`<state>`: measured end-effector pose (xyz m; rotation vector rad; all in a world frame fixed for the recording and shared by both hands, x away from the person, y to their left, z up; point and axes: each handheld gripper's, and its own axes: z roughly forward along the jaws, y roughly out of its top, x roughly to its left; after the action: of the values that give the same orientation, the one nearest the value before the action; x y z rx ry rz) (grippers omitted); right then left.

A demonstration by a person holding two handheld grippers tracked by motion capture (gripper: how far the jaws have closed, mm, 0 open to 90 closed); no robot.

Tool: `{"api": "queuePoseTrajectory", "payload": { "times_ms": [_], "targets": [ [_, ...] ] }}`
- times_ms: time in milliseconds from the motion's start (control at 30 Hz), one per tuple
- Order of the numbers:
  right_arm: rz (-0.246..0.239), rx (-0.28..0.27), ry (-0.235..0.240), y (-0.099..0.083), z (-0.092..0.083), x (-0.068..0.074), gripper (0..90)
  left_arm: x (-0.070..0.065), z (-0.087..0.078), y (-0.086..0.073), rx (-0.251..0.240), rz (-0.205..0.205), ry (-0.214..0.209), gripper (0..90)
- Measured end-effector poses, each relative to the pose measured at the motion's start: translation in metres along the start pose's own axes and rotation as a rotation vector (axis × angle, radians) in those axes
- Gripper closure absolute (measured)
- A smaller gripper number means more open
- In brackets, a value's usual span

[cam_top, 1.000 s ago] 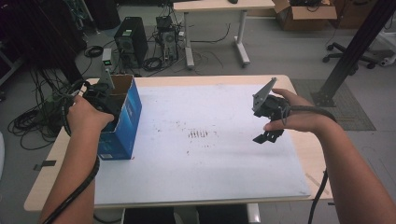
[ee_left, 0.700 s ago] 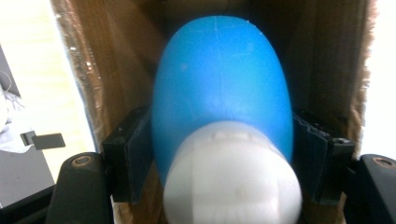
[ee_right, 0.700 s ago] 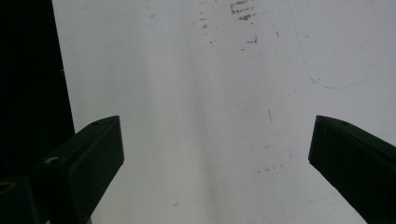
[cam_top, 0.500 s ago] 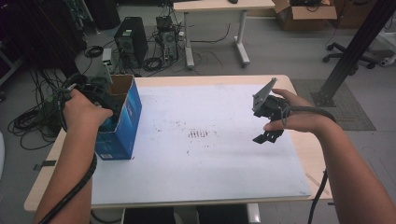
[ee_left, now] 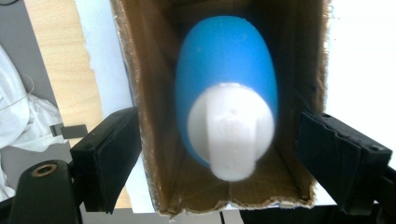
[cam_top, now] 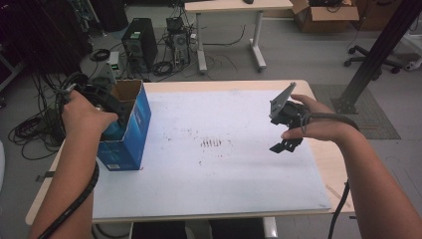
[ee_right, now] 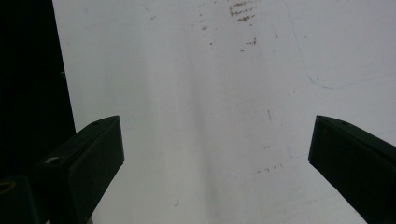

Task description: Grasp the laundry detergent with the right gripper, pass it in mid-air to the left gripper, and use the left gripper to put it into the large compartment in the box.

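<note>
A light wooden desk carries a large white sheet that covers most of its top, leaving bare wood along the left and right edges. Brown smudges mark the sheet near its middle. A blue cardboard box with an open top stands upright on the sheet's left part, near the desk's far left corner.

We see a blue bottle with a white cap in the middle of the left gripper view. It sits down inside an open blue box with brown inner walls, at the left of the high view.
</note>
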<state>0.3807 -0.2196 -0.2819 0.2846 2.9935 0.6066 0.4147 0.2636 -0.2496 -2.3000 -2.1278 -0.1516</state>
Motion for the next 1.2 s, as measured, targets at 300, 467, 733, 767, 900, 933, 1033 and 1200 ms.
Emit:
{"api": "queuePoseTrajectory", "payload": {
  "times_ms": [300, 467, 733, 767, 900, 933, 1033, 1200],
  "targets": [
    [-0.001, -0.003, -0.003, 0.000, -0.002, 0.002, 3.5, -0.004, -0.010, -0.002, -0.012, 0.022, 0.007, 8.4],
    [-0.002, -0.003, -0.005, -0.001, -0.004, 0.003, 3.5, -0.009, -0.019, -0.003, -0.030, 0.036, 0.017, 5.3],
    [0.001, -0.007, -0.003, -0.003, -0.005, 0.004, 3.5, -0.022, -0.034, -0.003, -0.043, 0.076, 0.022, 2.1],
    [0.002, -0.005, -0.003, -0.003, -0.005, 0.004, 3.5, -0.023, -0.035, -0.003, -0.048, 0.081, 0.022, 2.0],
    [0.000, -0.005, -0.004, -0.003, -0.006, 0.004, 3.5, -0.030, -0.042, -0.003, -0.066, 0.117, 0.022, 0.2],
    [0.001, -0.006, -0.005, -0.003, -0.007, 0.004, 3.5, -0.032, -0.043, -0.003, -0.069, 0.126, 0.021, 0.2],
    [0.001, -0.006, -0.007, -0.003, -0.009, 0.005, 3.5, -0.041, -0.048, -0.002, -0.077, 0.180, 0.018, 0.2],
    [-0.004, -0.011, -0.014, -0.004, -0.012, 0.007, 3.5, -0.057, -0.056, 0.001, -0.086, 0.292, 0.009, 0.2]
  ]
}}
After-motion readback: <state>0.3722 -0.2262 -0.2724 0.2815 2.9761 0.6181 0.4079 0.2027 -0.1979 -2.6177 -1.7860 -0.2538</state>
